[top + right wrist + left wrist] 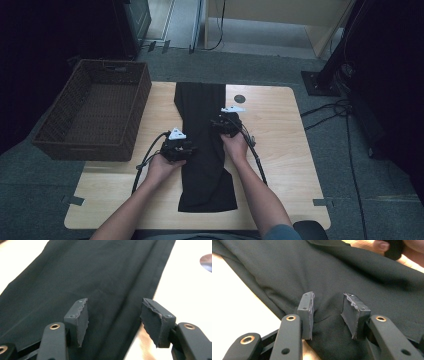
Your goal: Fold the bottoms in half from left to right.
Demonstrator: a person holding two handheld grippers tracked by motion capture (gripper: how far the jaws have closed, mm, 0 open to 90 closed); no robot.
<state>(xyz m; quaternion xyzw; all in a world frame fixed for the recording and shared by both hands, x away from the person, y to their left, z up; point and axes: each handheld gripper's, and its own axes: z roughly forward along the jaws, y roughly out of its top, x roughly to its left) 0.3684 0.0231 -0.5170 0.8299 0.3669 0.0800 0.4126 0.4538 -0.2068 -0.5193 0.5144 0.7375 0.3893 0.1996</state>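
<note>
A long black folded cloth garment point(205, 145) lies lengthwise down the middle of the pale wooden table point(280, 150), ready for folding. The left gripper point(328, 312) rests on its left edge, jaws part-open with a small pucker of fabric between the pads, apparently steadying it. The right gripper point(113, 320) hovers over its right edge, jaws wide and empty, lined up to grab.

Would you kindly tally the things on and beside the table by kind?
Black garment: 1
Wicker basket: 1
Handheld grippers: 2, left and right
Total: 4
</note>
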